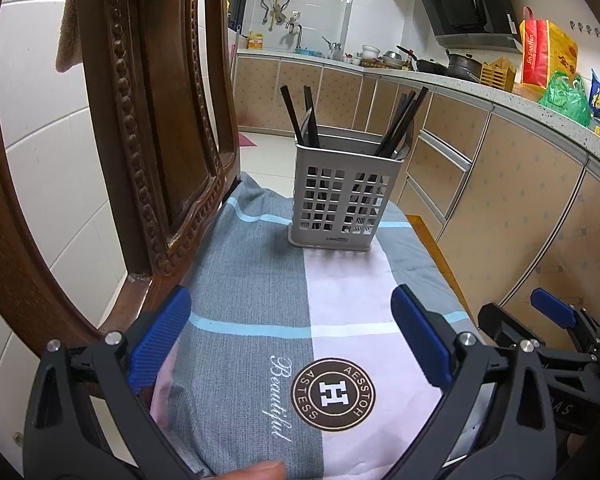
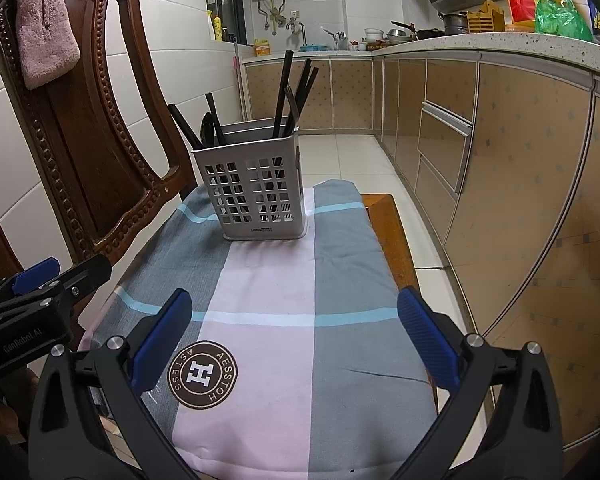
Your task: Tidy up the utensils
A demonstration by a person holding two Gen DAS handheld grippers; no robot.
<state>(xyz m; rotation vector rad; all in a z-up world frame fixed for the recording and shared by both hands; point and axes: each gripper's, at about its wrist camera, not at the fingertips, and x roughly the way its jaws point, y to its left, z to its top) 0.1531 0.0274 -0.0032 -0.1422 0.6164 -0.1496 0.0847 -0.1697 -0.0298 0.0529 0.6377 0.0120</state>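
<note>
A grey slotted utensil holder (image 1: 342, 196) stands upright on the far part of a checked grey, pink and blue cloth (image 1: 260, 280). Black chopsticks (image 1: 300, 116) and dark utensils lean out of both its compartments. It also shows in the right wrist view (image 2: 256, 192), with its chopsticks (image 2: 290, 92). My left gripper (image 1: 292, 336) is open and empty, low over the near cloth. My right gripper (image 2: 296, 340) is open and empty, beside the left one. No loose utensil lies on the cloth (image 2: 268, 300).
A carved wooden chair back (image 1: 148, 120) with a pink towel (image 2: 44, 24) over it stands close on the left. The wooden seat edge (image 2: 388, 232) shows right of the cloth. Kitchen cabinets (image 2: 500, 160) and a cluttered counter (image 1: 460, 80) run along the right.
</note>
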